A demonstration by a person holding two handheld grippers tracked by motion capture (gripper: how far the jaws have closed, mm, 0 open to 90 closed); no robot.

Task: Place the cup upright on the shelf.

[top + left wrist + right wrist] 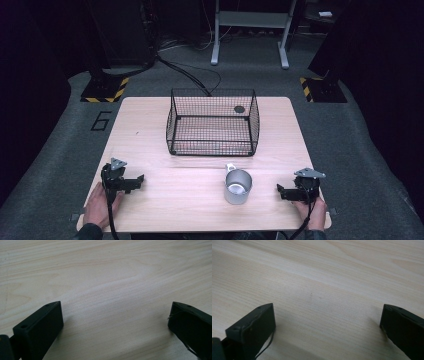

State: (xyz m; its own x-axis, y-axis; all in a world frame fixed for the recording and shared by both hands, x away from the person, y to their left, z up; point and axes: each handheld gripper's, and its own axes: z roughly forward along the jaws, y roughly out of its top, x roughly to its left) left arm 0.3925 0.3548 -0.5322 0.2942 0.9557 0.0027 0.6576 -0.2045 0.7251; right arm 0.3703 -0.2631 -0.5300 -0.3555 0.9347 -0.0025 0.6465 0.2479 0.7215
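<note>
A metal cup with a small handle stands upright on the wooden table, near its front edge and right of centre. Behind it sits a black wire basket with nothing in it that I can see. My left gripper rests on the table at the front left, a hand around it, pointing right. Its jaws stand wide apart over bare wood. My right gripper rests at the front right, pointing left toward the cup, about a hand's width from it. It is open too, over bare wood.
A dark round mark shows on the table behind the basket. Beyond the table lie grey floor, cables, a white frame's legs and black stands with yellow-striped bases.
</note>
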